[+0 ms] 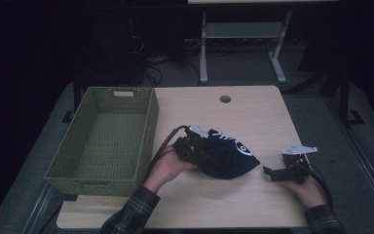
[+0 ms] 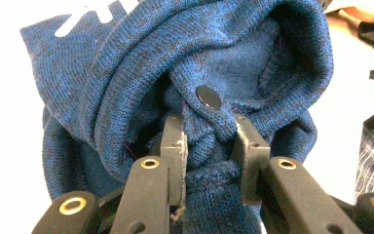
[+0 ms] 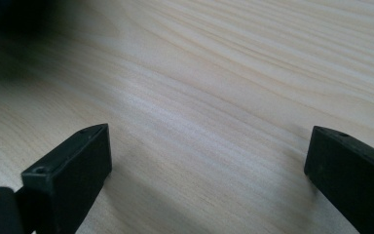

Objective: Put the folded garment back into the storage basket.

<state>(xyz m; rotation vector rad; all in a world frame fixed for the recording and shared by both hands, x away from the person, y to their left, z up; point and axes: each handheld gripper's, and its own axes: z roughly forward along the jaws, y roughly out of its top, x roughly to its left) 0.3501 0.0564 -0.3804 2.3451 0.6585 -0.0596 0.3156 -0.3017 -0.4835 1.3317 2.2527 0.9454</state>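
Note:
A dark blue knitted garment (image 1: 229,155) with a white fish-bone print lies bunched at the middle of the wooden table (image 1: 253,112). My left gripper (image 1: 202,150) is at its left side, shut on a fold of the knit. In the left gripper view the blue knit (image 2: 126,87) has a round dark snap button (image 2: 208,97) just beyond the left gripper (image 2: 208,146), whose jaws pinch the fabric between them. My right gripper (image 1: 269,171) rests to the right of the garment, apart from it. The right gripper (image 3: 207,156) stands open over bare wood.
A green woven basket (image 1: 146,131) with nothing in it stands at the table's left edge, close to my left hand. A round cable hole (image 1: 225,99) is at the table's far middle. Beyond the table stand a white desk frame (image 1: 243,34) and cables on the floor.

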